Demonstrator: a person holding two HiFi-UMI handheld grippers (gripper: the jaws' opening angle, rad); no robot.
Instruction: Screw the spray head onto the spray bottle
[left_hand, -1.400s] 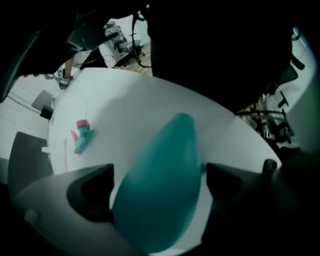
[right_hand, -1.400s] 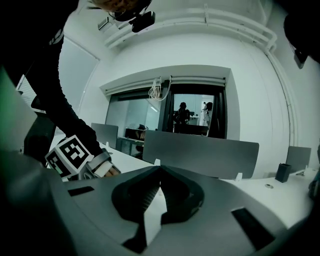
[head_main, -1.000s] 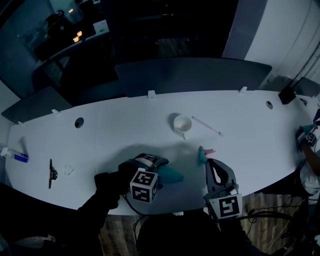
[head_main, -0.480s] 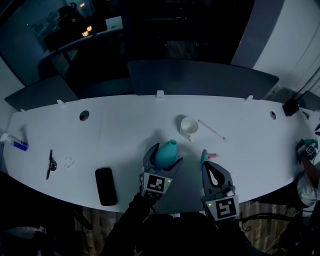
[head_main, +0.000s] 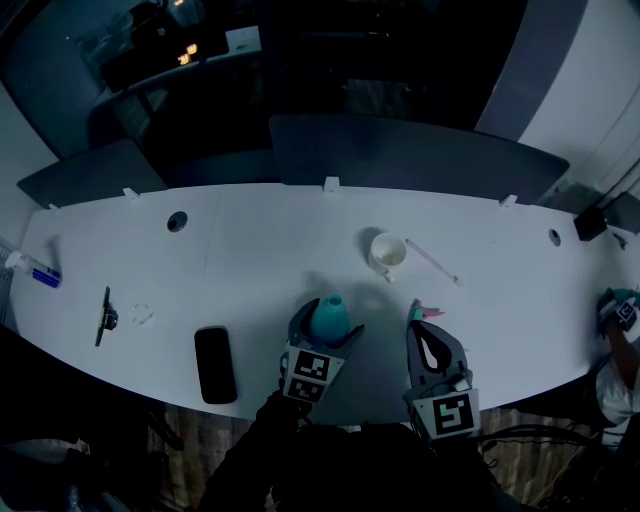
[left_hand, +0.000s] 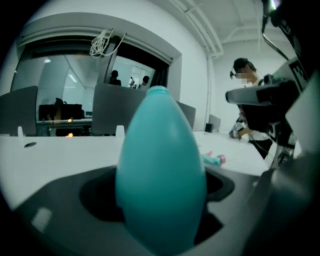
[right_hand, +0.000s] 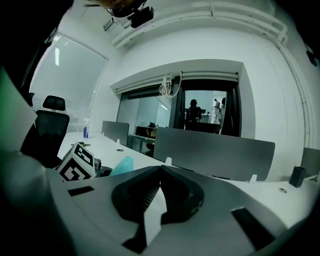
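Observation:
A teal egg-shaped spray bottle (head_main: 329, 316) stands upright with its narrow neck up, and my left gripper (head_main: 326, 330) is shut on its body near the table's front edge. It fills the left gripper view, where the bottle (left_hand: 160, 170) sits between the grey jaws. The teal and pink spray head (head_main: 424, 312) lies on the table just right of the bottle, right in front of my right gripper (head_main: 415, 326). That gripper (right_hand: 160, 168) is shut with nothing between its jaws. The spray head (left_hand: 214, 159) also shows in the left gripper view.
A white cup (head_main: 388, 250) and a thin tube (head_main: 432, 262) lie behind the grippers. A black phone (head_main: 215, 365) lies at the front left, a small black tool (head_main: 104, 318) further left. A grey partition (head_main: 420, 160) runs along the far edge. A person works at the far right.
My left gripper has rolled and moved right, bringing the bottle from lying sideways to standing upright. The black phone it covered is now in view. The right gripper has barely moved.

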